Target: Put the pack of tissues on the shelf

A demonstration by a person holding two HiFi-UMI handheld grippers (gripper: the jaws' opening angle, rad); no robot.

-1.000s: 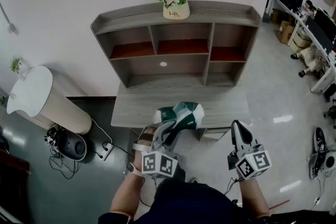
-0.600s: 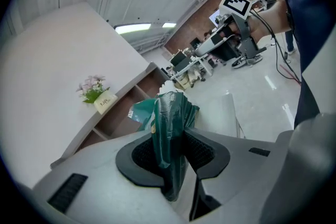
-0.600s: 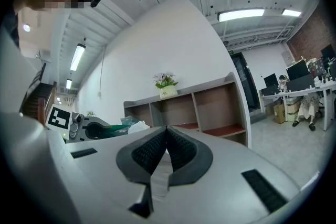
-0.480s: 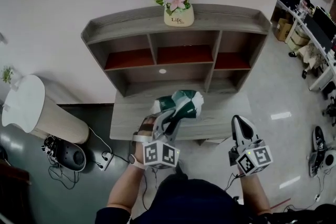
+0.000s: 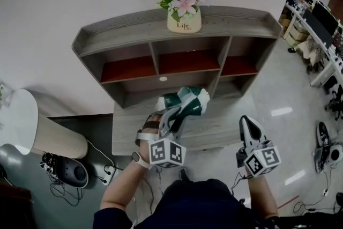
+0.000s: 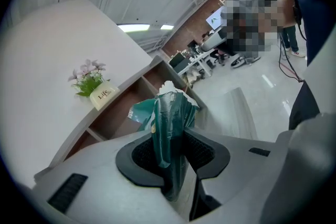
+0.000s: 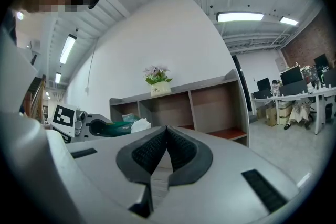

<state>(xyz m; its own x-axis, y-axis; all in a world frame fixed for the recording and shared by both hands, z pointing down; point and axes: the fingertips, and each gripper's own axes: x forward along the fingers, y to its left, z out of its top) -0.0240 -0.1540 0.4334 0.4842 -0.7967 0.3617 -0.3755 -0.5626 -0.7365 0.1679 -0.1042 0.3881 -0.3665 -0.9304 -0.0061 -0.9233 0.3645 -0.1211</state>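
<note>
A green and white pack of tissues (image 5: 185,102) hangs above the grey desk (image 5: 214,128), in front of the lower opening of the wooden shelf (image 5: 177,61). My left gripper (image 5: 172,115) is shut on the pack's green wrapper (image 6: 169,128), which stands pinched between the black pads. The pack (image 7: 123,127) also shows at the left of the right gripper view. My right gripper (image 5: 247,127) hovers over the desk's right front corner, its jaws shut with nothing between them.
A flower pot (image 5: 184,14) marked "Life" stands on the shelf's top board. The upper compartments have red floors. A white round bin (image 5: 32,126) and a black device with cables (image 5: 67,171) sit at the left. Office desks with monitors (image 5: 321,29) line the right.
The left gripper has carried the pack forward and up, from the desk's front edge toward the shelf. The whole view has shifted closer to the shelf. The right gripper keeps its place.
</note>
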